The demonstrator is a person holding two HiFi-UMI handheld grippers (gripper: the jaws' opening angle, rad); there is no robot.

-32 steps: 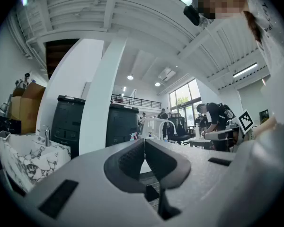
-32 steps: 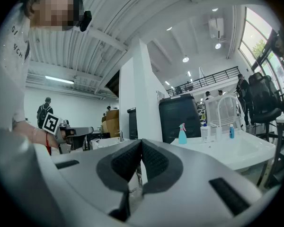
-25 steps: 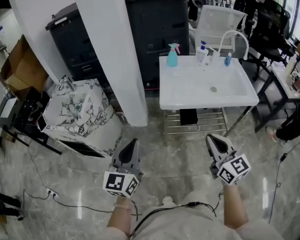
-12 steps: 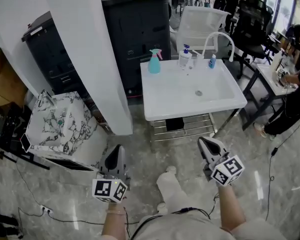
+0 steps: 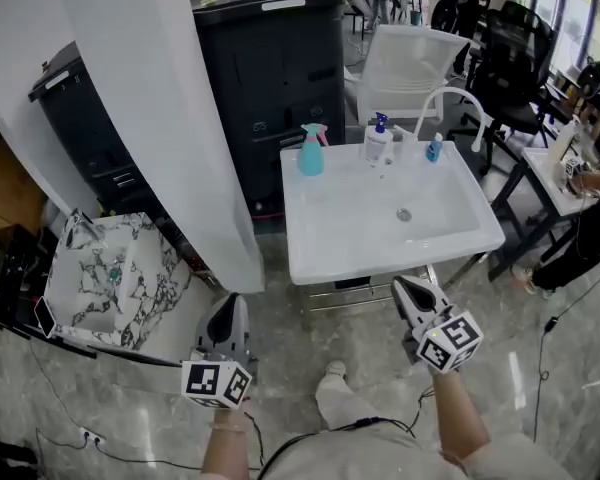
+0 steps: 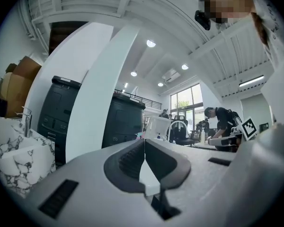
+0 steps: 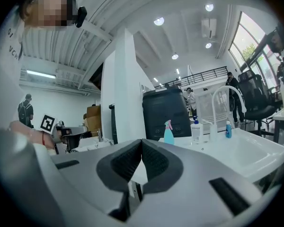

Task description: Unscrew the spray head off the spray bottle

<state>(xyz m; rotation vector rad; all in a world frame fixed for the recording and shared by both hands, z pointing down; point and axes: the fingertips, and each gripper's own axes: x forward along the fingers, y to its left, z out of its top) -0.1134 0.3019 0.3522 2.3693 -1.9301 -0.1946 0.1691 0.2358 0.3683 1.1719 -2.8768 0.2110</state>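
Left hand-held gripper [image 5: 234, 301] and right hand-held gripper [image 5: 399, 283] — both closed, empty; teal spray bottle [image 5: 311, 156] — pink-tipped spray head [image 5: 314, 130] on — upright on sink [image 5: 380, 260].

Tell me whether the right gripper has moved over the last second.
Yes. The right gripper has come forward toward the white sink; in the head view its shut jaws now sit just short of the sink's front edge.
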